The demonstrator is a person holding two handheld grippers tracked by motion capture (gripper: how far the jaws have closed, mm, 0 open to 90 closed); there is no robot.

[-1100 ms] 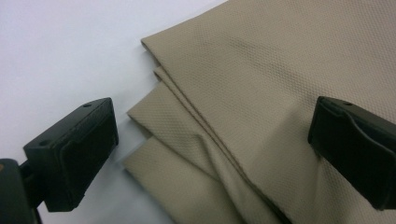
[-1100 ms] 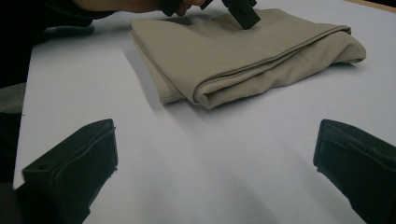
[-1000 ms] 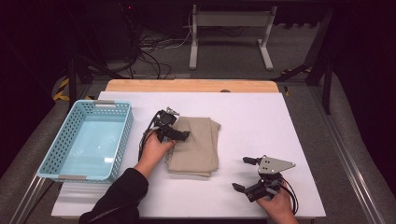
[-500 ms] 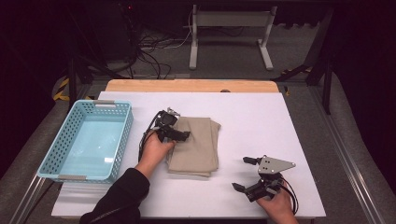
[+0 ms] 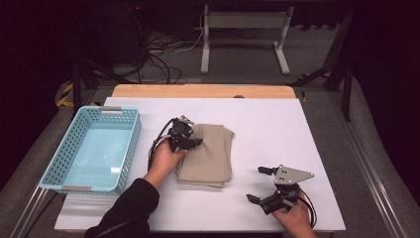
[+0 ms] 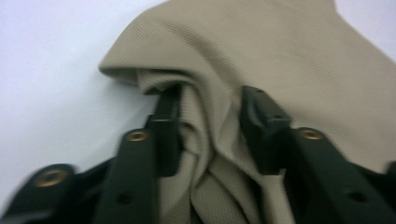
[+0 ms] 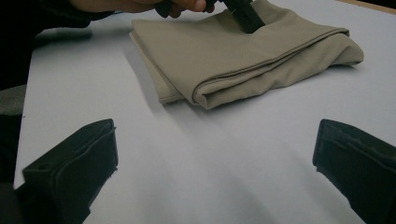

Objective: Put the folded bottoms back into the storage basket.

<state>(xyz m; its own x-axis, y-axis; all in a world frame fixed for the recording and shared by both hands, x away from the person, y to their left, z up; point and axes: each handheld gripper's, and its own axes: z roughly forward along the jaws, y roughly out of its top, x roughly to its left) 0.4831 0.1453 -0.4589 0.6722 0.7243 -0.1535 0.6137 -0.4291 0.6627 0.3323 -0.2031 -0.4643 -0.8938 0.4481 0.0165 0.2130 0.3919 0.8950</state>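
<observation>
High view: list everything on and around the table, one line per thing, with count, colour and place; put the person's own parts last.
table: one, white top, centre
board: one, wooden, along the table's far edge
basket: one, light blue, empty, left side of the table
cloth: one, beige, folded, middle of the table
stand: one, grey metal, on the floor beyond the table
cables: several, black, on the floor beyond the table
left hand-held gripper: one, black, jaws closing around a fold at the cloth's left edge
right hand-held gripper: one, black with grey plate, jaws wide apart, near right of the table
</observation>
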